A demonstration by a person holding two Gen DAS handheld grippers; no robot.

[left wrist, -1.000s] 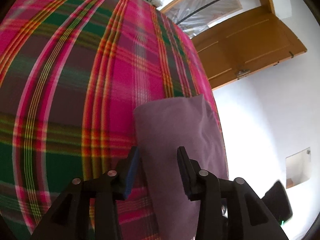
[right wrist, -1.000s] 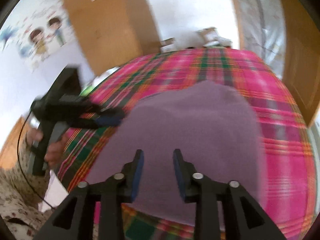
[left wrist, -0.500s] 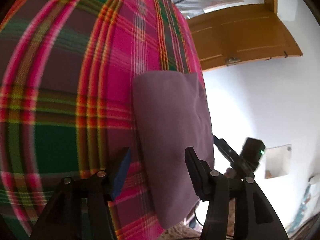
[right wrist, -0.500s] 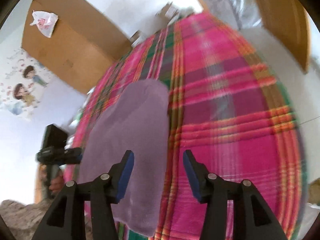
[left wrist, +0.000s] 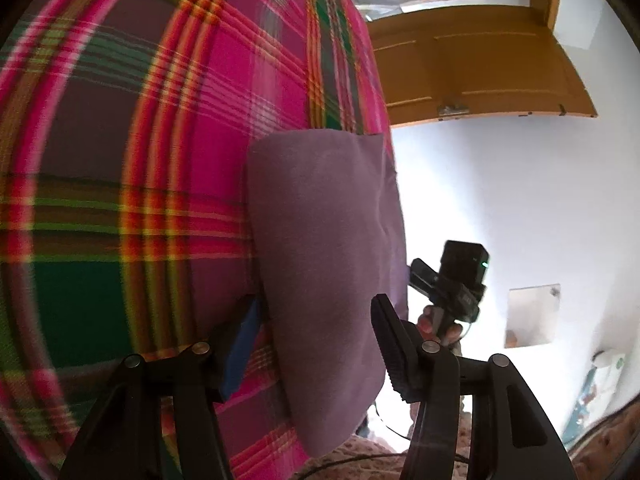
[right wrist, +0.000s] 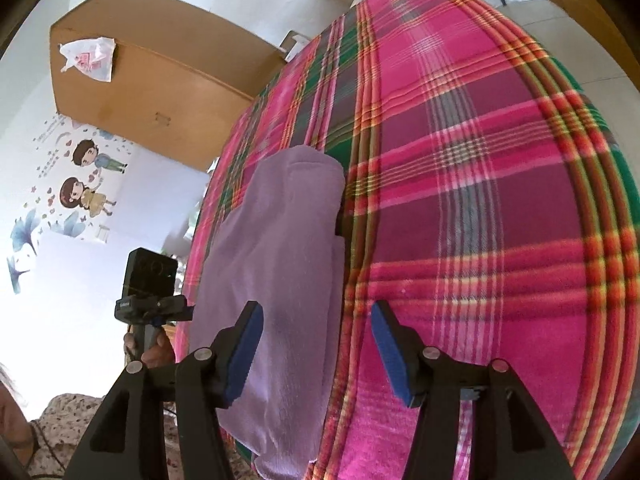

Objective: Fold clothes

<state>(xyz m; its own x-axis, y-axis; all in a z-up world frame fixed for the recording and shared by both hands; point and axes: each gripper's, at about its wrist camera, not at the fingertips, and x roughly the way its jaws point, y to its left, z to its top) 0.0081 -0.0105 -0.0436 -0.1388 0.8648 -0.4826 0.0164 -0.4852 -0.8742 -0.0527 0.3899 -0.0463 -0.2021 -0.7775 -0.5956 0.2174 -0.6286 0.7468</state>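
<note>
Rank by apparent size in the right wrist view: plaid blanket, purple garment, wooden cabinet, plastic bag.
1. Plaid blanket
2. Purple garment, though it lies nearest the camera
3. Wooden cabinet, farther off, so true size unsure
4. Plastic bag

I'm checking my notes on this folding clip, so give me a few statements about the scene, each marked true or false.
1. The purple garment lies folded on the plaid blanket. True.
2. The left tongs are clamped shut on the garment. False: their jaws stand open, with the cloth showing between them.
3. The right tongs are open. True.
4. The blanket is plain blue. False: it is pink plaid with green and orange stripes.
5. A plastic bag lies on top of the brown cabinet. True.
</note>
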